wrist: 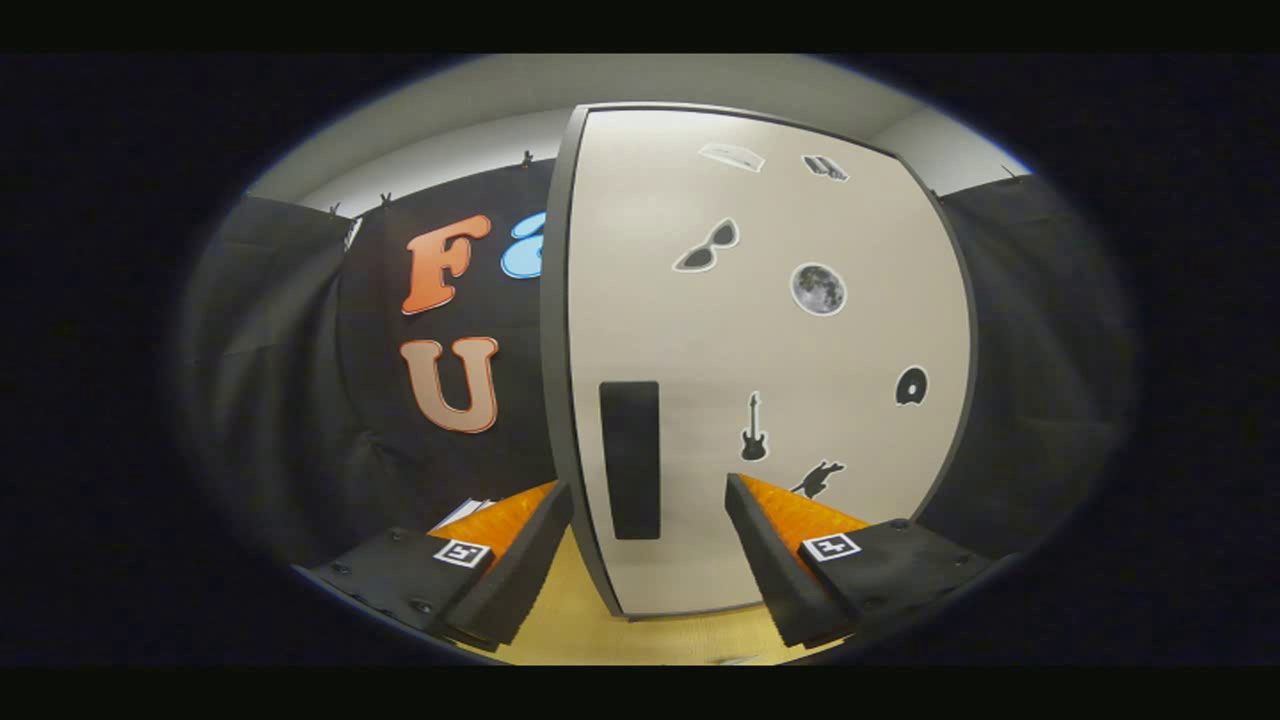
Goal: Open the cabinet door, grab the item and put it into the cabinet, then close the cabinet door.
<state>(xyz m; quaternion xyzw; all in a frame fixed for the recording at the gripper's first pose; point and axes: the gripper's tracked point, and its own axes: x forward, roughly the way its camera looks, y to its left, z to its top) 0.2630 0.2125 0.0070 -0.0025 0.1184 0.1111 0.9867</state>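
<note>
A tall cabinet stands just ahead of me, its pale door [760, 350] shut and dotted with small stickers. A dark upright handle [630, 460] sits near the door's left edge, low down. My gripper [650, 490] is open, and the handle stands in the gap between the two fingertips, a little beyond them. The left finger [520, 550] lies left of the door's dark edge, and the right finger [770, 550] lies in front of the door face. Nothing is held.
The cabinet rests on a yellowish wooden tabletop [580, 620] that shows under and between the fingers. Something white [465, 512] peeks out behind the left finger. Black cloth walls [290, 400] close in on both sides of the cabinet.
</note>
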